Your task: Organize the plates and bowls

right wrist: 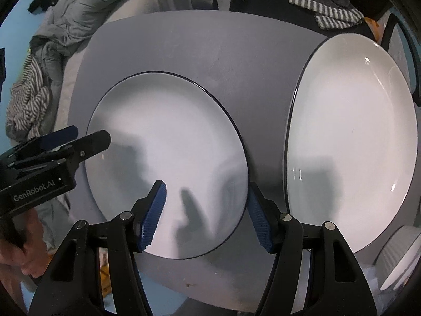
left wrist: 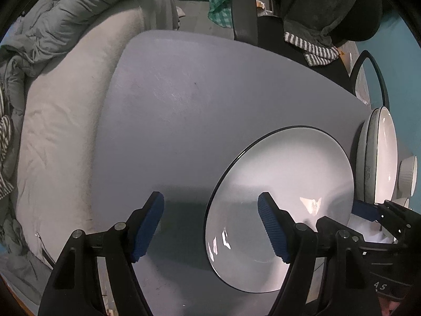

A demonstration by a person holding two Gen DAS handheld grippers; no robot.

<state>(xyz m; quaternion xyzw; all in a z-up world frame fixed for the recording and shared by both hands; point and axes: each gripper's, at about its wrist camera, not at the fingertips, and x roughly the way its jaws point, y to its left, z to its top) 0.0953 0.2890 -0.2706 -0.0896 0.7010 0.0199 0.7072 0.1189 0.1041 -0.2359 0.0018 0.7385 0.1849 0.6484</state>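
Note:
A white plate with a dark rim (left wrist: 284,200) lies flat on the grey table (left wrist: 184,110); it also shows in the right wrist view (right wrist: 168,142). A second, deeper white plate (right wrist: 352,142) lies to its right, and shows at the right edge of the left wrist view (left wrist: 381,155). A ribbed white bowl (right wrist: 400,258) sits at the near right, also seen from the left (left wrist: 409,173). My left gripper (left wrist: 210,227) is open and empty over the first plate's left edge. My right gripper (right wrist: 205,217) is open and empty over that plate's near right edge.
A bed with grey bedding (left wrist: 60,121) runs along the table's left side. A black chair with draped clothes and a striped towel (left wrist: 310,21) stands behind the table. The table's left half (left wrist: 158,131) is bare.

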